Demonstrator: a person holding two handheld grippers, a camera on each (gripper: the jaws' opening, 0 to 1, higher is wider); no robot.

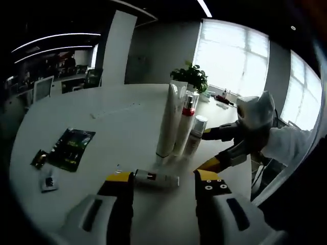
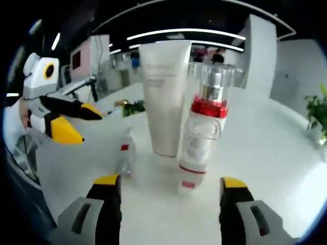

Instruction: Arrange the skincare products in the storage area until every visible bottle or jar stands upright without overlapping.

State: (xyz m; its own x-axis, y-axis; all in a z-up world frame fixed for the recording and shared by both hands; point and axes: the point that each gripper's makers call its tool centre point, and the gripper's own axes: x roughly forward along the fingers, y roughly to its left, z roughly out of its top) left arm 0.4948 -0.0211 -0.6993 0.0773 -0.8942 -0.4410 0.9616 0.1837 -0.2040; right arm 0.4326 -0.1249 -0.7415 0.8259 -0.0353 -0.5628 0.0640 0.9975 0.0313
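The one thing out of order is the small bottle lying on its side (image 1: 156, 179) on the white table (image 1: 102, 132); its red band faces me in the left gripper view, and it rests just ahead of my left gripper (image 1: 163, 185). That gripper's jaws stand wide with the bottle between and slightly beyond their yellow tips, not touching either as far as I can see. I hold it there because, I judge, this is the bottle that must be stood up.

Behind it the upright group stands close together: a tall white tube (image 1: 170, 120) on its cap, a clear pump bottle with a red collar (image 1: 186, 124), and in front of that a shorter clear-capped bottle with a red ring at its base (image 1: 195, 135). None of them appears to lean on another, though they stand just beside one another.

My right gripper (image 2: 171, 188) faces that group from the other side, jaws wide and holding nothing, the shorter bottle nearest between its tips. I would guess it waits there to steady the group while the left works.

Further out on the table lie a dark green sachet (image 1: 72, 148) and two smaller packets (image 1: 48, 181), well apart from the bottles. A potted plant (image 1: 191, 77) sits behind the group.
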